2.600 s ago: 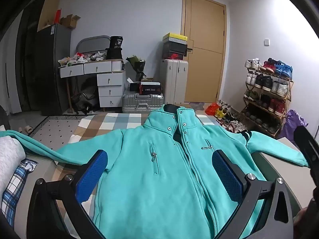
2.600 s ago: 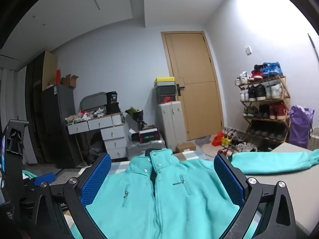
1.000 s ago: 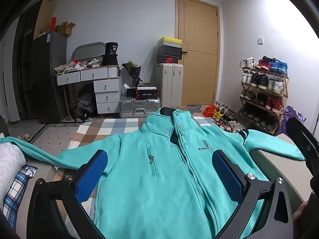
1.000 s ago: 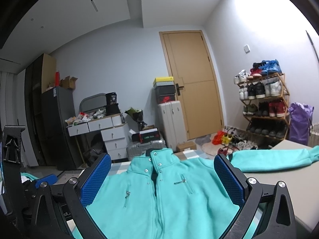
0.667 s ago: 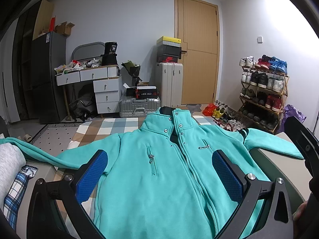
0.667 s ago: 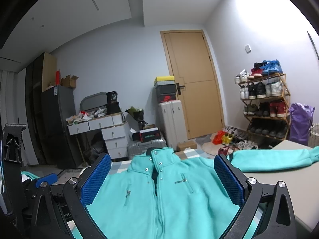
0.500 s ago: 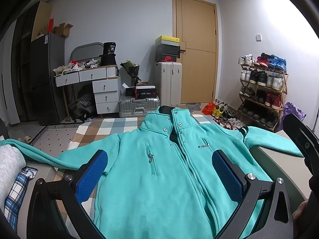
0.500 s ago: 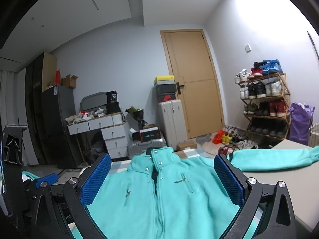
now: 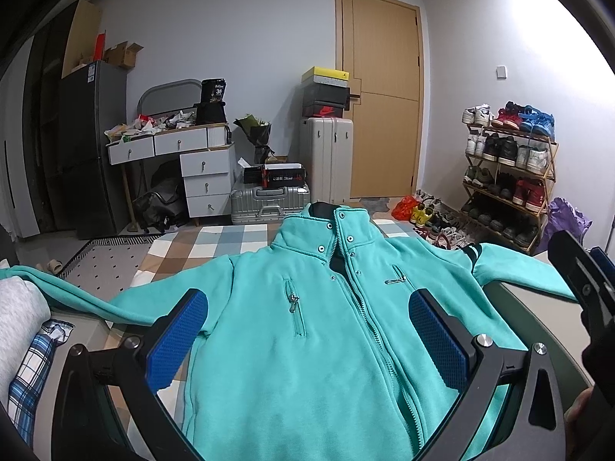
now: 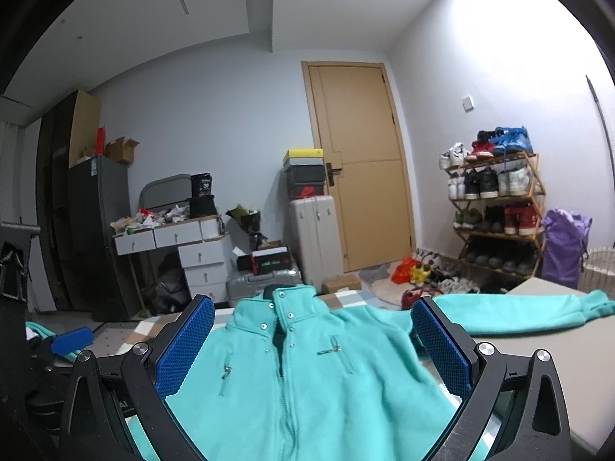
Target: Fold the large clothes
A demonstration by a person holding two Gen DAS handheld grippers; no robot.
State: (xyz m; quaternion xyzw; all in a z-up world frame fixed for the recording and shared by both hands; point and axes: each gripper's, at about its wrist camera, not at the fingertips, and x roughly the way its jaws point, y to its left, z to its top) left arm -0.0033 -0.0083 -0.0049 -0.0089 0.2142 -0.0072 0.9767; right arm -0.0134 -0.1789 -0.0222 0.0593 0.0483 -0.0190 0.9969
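Left wrist view: we see the teal zip-front fleece jacket [image 9: 319, 326] spread flat, front up, on the grey table [image 9: 538, 319], collar pointing away. Our left gripper [image 9: 307, 338] and right gripper [image 10: 313, 345] both hang wide above its chest, holding nothing. One sleeve [image 10: 519, 313] reaches the table's right edge.

A teal zip-up jacket [image 9: 315, 326] lies face up and spread flat, collar toward the wooden door [image 9: 380, 96], both sleeves stretched outward. The left hand-held gripper [image 9: 307, 342] hovers above its chest, blue pads [image 9: 175, 340] wide apart and holding nothing. A shoe rack [image 9: 507, 176] stands at right.
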